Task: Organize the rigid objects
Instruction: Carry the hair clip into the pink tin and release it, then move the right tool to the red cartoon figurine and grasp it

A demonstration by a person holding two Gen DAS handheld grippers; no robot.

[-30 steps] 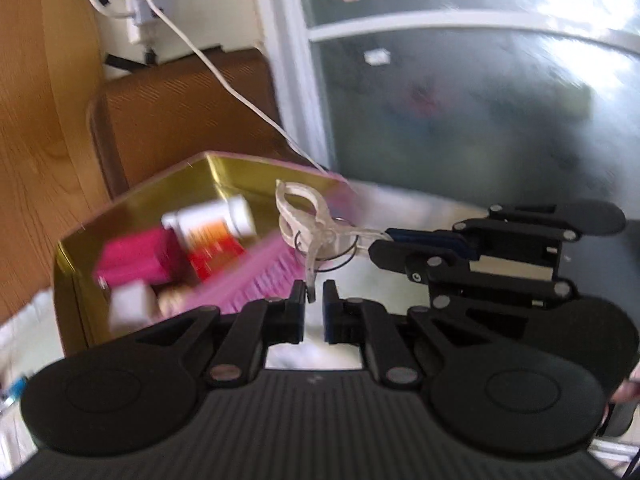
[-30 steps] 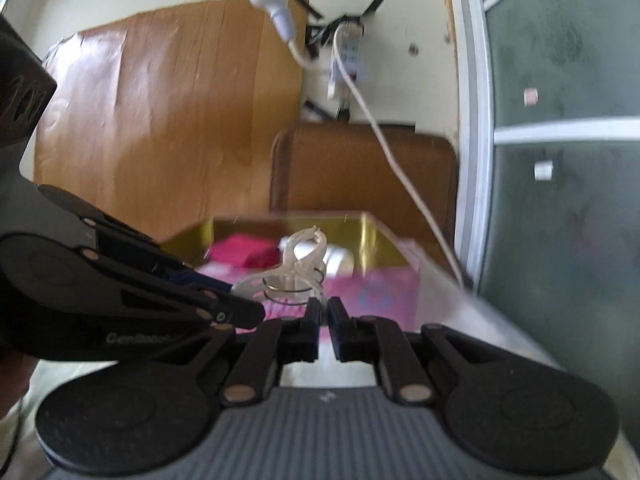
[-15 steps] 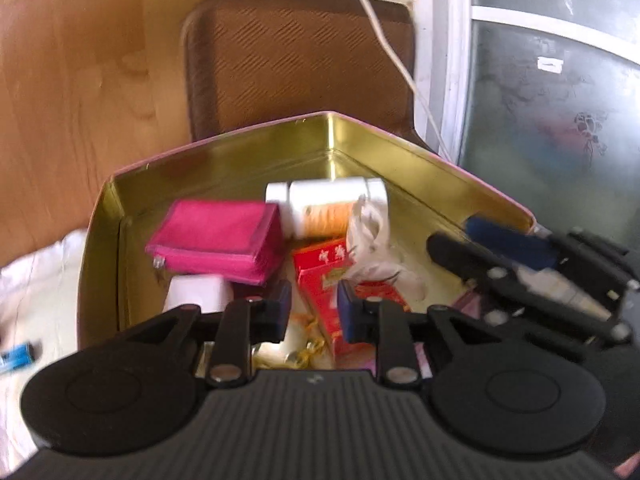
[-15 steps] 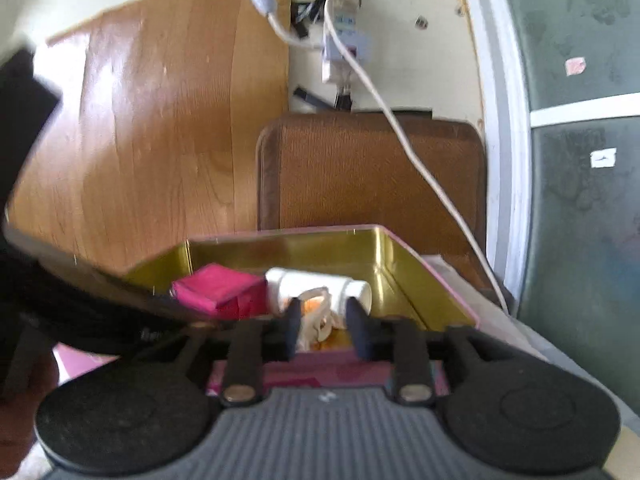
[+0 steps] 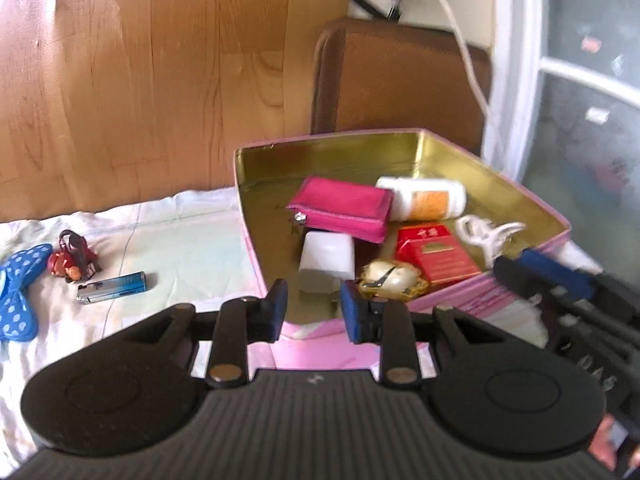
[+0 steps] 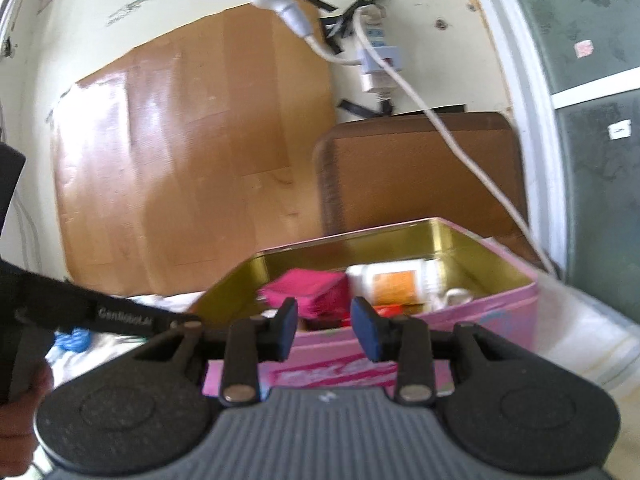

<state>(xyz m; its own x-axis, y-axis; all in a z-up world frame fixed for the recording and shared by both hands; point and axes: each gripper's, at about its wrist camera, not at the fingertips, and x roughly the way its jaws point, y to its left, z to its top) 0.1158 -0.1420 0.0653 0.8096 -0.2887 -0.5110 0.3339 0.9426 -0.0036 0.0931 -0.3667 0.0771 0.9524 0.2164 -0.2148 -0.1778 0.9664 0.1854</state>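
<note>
two grippers stand parted and empty: left gripper (image 5: 313, 307) has just been opening, nothing between its jaws; right gripper (image 6: 325, 326) likewise. release step judged complete: white plastic clip (image 5: 489, 236) lies inside the gold-lined tin (image 5: 400, 148), beside a red carton (image 5: 436, 258), pink wallet (image 5: 342, 208) and white bottle (image 5: 424, 198). next move calls for a reach left to the cloth, where a glossy blue lighter (image 5: 114, 287), small red figurine (image 5: 72, 258) and spotted blue bow (image 5: 20, 292) lie.

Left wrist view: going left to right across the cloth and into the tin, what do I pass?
Blue polka-dot bow → red figurine keychain → blue lighter → white block → red box → white clip.
</note>
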